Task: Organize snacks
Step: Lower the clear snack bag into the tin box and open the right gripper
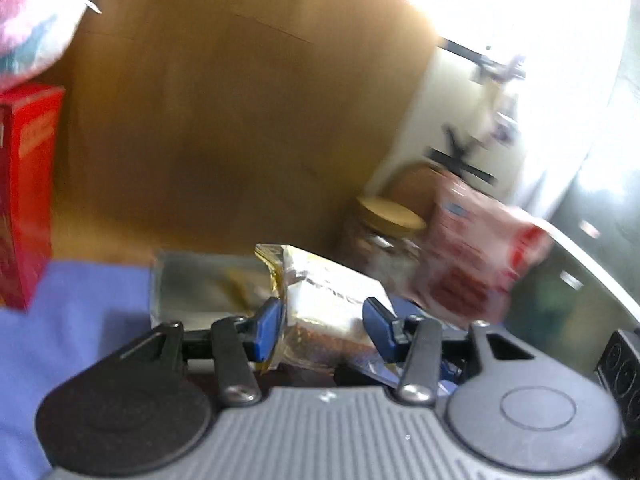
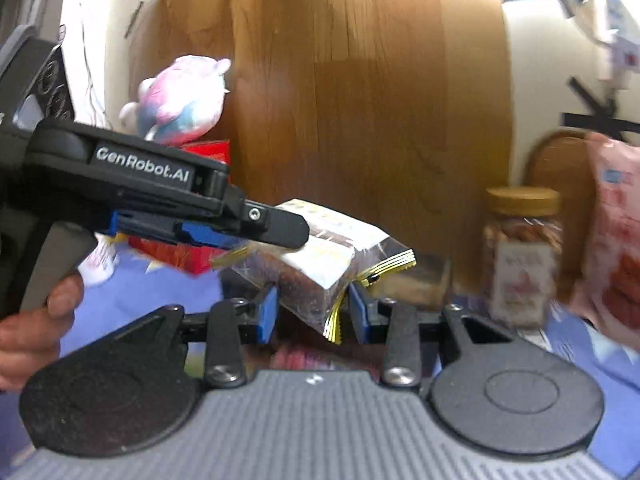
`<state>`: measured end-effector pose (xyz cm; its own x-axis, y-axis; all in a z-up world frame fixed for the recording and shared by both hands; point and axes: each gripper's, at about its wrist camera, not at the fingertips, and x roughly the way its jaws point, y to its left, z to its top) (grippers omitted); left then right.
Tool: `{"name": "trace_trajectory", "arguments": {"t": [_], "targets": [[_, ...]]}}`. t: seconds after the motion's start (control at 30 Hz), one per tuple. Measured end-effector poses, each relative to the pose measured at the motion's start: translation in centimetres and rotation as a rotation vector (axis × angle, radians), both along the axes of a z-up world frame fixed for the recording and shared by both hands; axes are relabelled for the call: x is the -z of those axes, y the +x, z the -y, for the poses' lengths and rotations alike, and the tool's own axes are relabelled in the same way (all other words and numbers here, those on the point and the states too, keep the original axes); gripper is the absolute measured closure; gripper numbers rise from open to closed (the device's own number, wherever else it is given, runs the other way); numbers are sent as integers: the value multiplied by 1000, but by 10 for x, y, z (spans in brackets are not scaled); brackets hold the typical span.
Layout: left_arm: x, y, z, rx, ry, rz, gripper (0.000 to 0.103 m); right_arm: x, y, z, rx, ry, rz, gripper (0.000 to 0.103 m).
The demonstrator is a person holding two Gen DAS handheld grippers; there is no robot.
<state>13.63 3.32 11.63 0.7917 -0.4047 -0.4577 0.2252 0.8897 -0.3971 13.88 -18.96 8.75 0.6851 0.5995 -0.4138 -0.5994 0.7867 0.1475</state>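
Observation:
A clear snack packet with a white label and yellow edges sits between the blue fingers of my left gripper, which is shut on it. In the right wrist view the same packet is held up by the left gripper coming in from the left. Its lower end hangs between the blue fingers of my right gripper, which stand apart on either side of it. A pink and red snack bag and a jar with a tan lid stand at the right.
A red box stands at the left on the blue cloth, with a pink and blue plush toy above it. A silver tin lies behind the packet. A wooden panel backs the scene. The jar and bag stand right.

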Motion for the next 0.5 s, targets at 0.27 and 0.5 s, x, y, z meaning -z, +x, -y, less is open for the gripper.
{"name": "trace_trajectory", "arguments": {"t": [0.27,0.5], "targets": [[27,16,-27,-101,35,-24,53,17,36,27,85,144,-138,59],[44,-38,-60,-129,-52,-35,41,41,-17,72,65,301,-275,59]]}}
